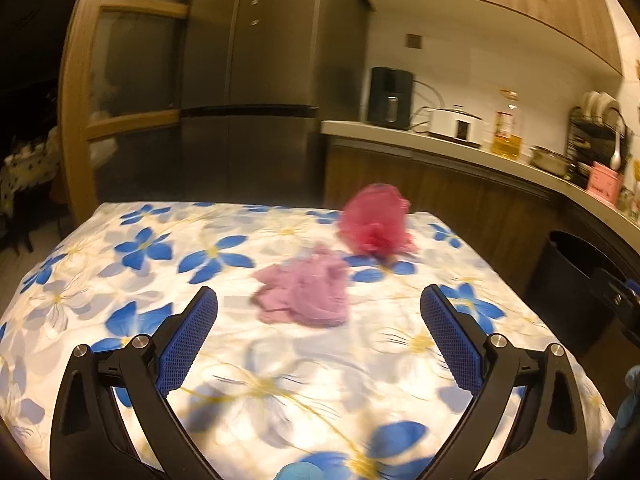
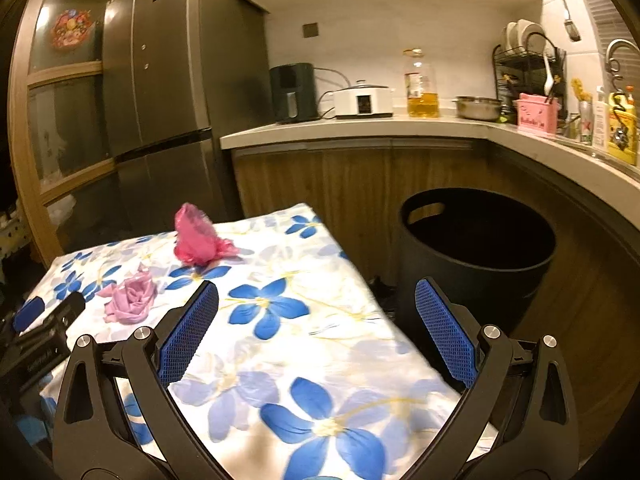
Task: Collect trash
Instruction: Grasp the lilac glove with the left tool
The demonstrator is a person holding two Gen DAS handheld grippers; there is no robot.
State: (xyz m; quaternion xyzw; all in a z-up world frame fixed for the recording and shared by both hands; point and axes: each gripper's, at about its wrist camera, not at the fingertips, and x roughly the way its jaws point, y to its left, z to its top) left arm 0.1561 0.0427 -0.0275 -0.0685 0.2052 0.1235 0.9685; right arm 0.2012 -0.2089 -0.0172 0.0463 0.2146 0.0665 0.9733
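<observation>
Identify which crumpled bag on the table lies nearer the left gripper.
The pale lilac bag, flat just ahead of the left gripper; the deep pink bag stands farther back.

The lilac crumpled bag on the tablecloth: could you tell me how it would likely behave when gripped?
The lilac crumpled bag looks like thin, wrinkled film, so it probably collapses floppily between the pads. It likely weighs very little for its bulk. Lying loose on the smooth flowered tablecloth, it may slide if nudged rather than pinched.

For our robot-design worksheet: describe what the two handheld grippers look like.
Both match: the left gripper and right gripper each have black plastic linkage arms with silver round bolts, and two fingers faced with blue mesh-textured pads.
</observation>
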